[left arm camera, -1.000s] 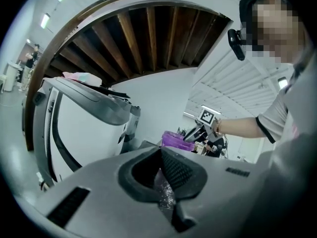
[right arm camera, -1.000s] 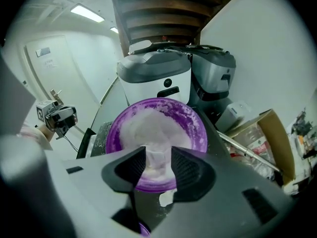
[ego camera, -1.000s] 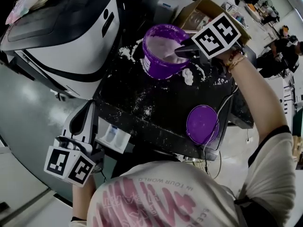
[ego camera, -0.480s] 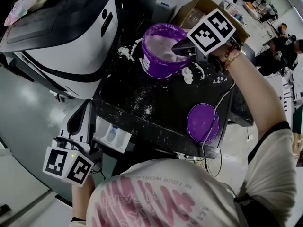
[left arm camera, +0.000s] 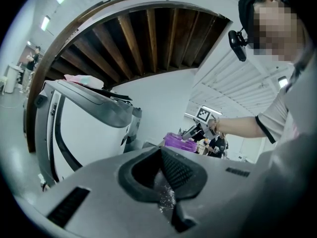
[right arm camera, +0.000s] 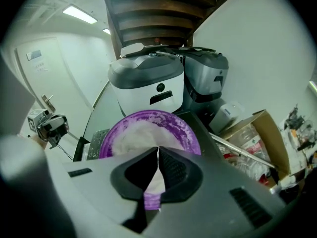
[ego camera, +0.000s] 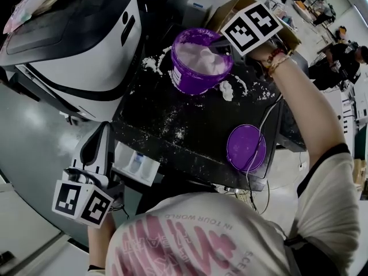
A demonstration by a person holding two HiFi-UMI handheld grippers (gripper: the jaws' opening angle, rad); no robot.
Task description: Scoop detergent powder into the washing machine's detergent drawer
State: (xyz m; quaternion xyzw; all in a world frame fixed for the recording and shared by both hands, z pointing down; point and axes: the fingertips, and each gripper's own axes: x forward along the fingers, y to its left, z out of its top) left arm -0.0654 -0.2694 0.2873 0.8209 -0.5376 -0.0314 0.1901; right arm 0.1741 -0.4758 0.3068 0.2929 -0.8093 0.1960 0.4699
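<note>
- The right gripper point(right arm camera: 158, 151) pointed steeply down at the far-right rim of the purple tub point(ego camera: 192, 82). Its jaws had just been closing and met at the tips. No scoop could be made out between them, only detergent powder point(ego camera: 201, 59) showing behind the gap.
- The purple tub stood uncovered and heaped with powder near the far edge of the black counter point(ego camera: 195, 125). Its purple lid point(ego camera: 246, 148) lay flat toward the near-right corner.
- The left gripper point(left arm camera: 160, 151) hung off the counter's near-left corner, well apart from the tub. Its jaws were together on nothing, with a few grains clinging between them.
- What appeared to be the detergent drawer point(ego camera: 137, 164), white with compartments, stood out below the counter's near-left edge, at the opposite side from the tub.
- Risk, empty pinch: if the jaws had shut on loose powder alone, a lift would probably carry nothing to the drawer.
- Risk, tipping: the right gripper stood right at the rim and nothing steadied the tub. A drag on that rim could tilt the tub or push it toward the far edge.
- Risk, spillage: spilled powder point(ego camera: 229, 91) lay in clumps beside the tub and dusted across the counter. A carry across the whole counter would likely shed more before reaching the drawer.
- Risk, missed target: the drawer sat partly under the counter's edge and its compartments looked narrow. A careless pour could land on the edge or in the wrong compartment.
</note>
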